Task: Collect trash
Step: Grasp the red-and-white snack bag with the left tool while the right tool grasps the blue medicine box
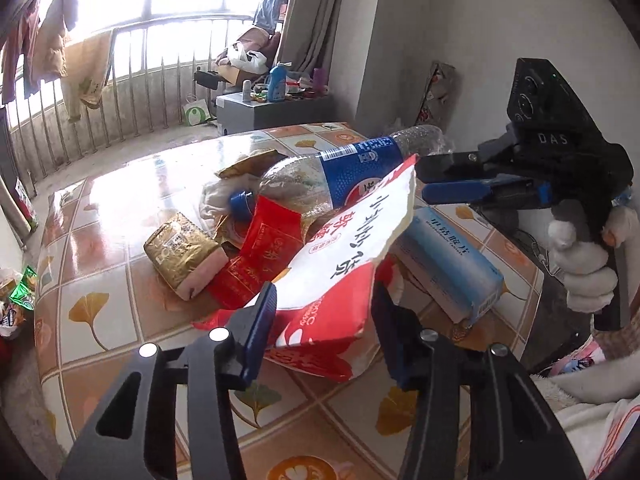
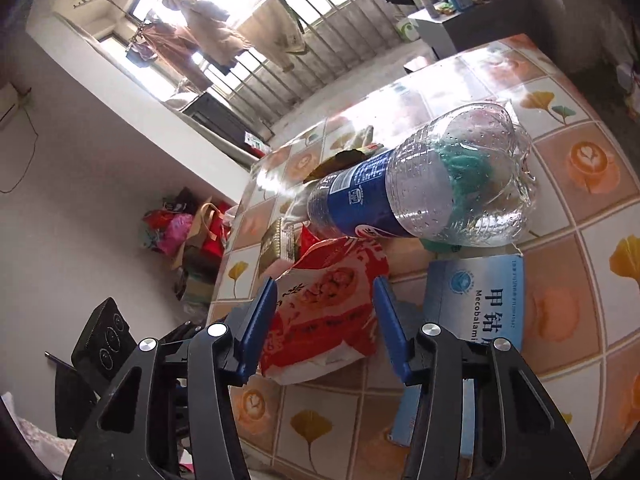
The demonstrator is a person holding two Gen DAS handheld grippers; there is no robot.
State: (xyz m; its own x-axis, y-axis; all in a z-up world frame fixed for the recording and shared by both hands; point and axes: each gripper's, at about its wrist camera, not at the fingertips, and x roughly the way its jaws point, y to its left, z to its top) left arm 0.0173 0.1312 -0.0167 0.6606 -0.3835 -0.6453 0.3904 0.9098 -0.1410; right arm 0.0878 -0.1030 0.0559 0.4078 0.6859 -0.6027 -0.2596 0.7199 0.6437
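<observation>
Beyond my table's far edge: railing [image 1: 132, 76] under a bright window, laundry [image 1: 52, 40] hanging left of it. Grey cabinet [image 1: 276, 110] near the far right corner, blue jug [image 1: 277, 82] on top (clutter around it). Curtain [image 1: 316, 20] behind. Bags [image 2: 180, 232] piled on floor off the table's left edge.
</observation>
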